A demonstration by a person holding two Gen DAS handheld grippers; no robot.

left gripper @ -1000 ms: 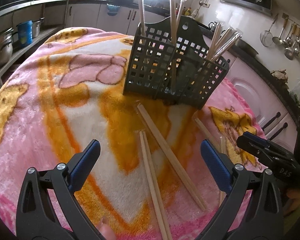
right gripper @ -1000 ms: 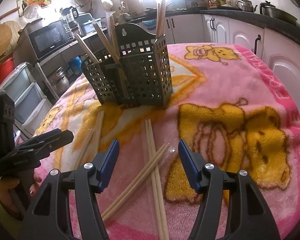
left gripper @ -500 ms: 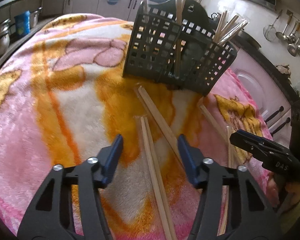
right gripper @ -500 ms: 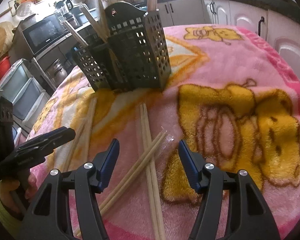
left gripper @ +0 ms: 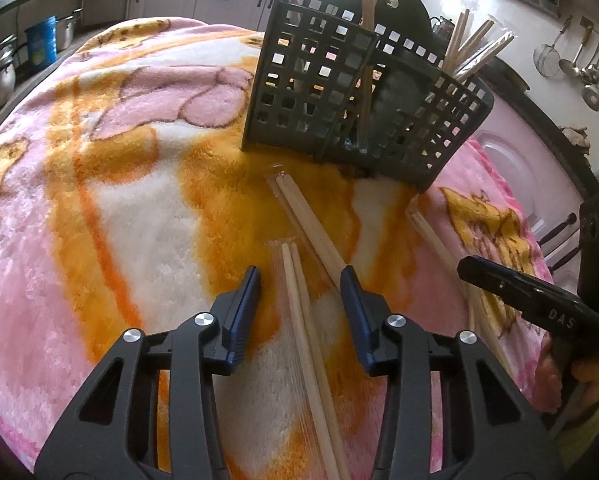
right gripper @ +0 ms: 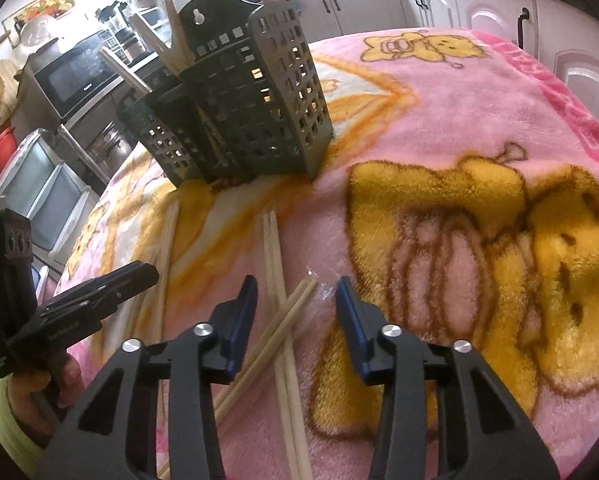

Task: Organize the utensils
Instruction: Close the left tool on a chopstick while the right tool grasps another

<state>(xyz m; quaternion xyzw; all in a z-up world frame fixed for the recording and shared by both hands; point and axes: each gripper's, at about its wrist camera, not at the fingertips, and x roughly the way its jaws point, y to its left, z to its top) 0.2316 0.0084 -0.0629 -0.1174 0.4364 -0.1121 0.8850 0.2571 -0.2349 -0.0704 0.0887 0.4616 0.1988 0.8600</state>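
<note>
Left wrist view showed the left gripper open wide, low over a wrapped pair of chopsticks on the pink blanket. Right gripper was open wide too, over two crossed pairs. I counted about four loose pairs on the blanket, plus some sticks already standing in one dark basket. Chopsticks looked light, thin and stiff, and the clear wrap could be slippery, so a pinch near the middle seemed best.
</note>
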